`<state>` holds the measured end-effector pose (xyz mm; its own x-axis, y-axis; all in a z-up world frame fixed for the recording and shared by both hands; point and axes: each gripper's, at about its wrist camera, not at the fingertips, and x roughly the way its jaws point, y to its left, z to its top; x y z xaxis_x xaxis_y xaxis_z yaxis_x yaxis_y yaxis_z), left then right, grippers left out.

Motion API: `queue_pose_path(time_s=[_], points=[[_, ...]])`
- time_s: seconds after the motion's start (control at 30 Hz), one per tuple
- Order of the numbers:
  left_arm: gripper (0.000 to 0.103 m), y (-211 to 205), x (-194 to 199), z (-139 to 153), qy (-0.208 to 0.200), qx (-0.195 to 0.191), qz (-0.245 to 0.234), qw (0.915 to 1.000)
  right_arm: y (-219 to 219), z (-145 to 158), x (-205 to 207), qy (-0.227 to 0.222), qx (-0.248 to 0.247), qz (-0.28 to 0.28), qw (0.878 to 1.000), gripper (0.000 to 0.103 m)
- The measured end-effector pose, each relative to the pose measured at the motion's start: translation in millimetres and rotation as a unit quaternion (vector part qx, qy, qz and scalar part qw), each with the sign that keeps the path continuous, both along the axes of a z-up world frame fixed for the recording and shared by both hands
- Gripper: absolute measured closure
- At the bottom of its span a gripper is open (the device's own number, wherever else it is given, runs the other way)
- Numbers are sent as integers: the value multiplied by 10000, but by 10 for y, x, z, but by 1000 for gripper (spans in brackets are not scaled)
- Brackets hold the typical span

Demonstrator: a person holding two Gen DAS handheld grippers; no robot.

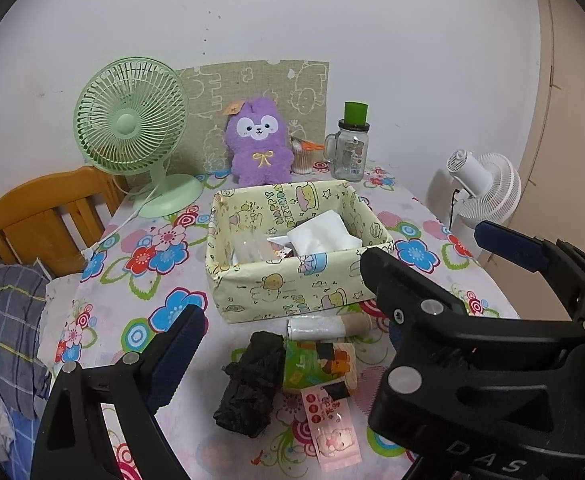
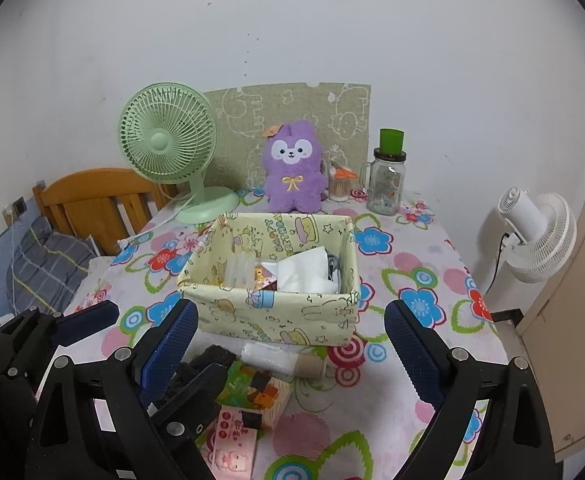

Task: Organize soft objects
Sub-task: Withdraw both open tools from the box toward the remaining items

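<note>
A yellow cartoon-print fabric box [image 1: 292, 284] [image 2: 276, 312] stands mid-table and holds a white tissue pack [image 1: 324, 236] and clear packets. In front of it lie a black crumpled bundle [image 1: 248, 384], a white bag roll on a cardboard tube [image 1: 328, 326], a green tissue packet [image 1: 316, 364] and a pink packet [image 1: 332, 428]. A purple plush [image 1: 258, 146] [image 2: 292, 168] sits at the back. My left gripper [image 1: 292, 320] hovers open above these items, its right finger mostly hidden behind the right gripper [image 1: 428, 244]. My right gripper [image 2: 290, 312] is open and empty before the box.
At the back stand a green desk fan [image 1: 132, 128], a glass mug jar with a green lid [image 1: 350, 148] and a cotton-swab pot [image 1: 304, 156]. Off the table's right edge is a white fan [image 2: 536, 232]. A wooden headboard [image 1: 44, 216] and bedding lie to the left.
</note>
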<state>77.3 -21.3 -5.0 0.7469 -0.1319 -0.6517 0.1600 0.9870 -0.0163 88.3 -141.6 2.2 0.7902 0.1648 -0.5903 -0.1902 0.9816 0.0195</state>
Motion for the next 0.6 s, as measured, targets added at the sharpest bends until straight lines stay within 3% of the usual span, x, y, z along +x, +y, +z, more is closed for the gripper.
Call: queue_pose_path(time_s=[0.6], points=[[8,97,-155,-232,28,99,-28,9999,60,-247,-181,81,-95,44,9999,7]])
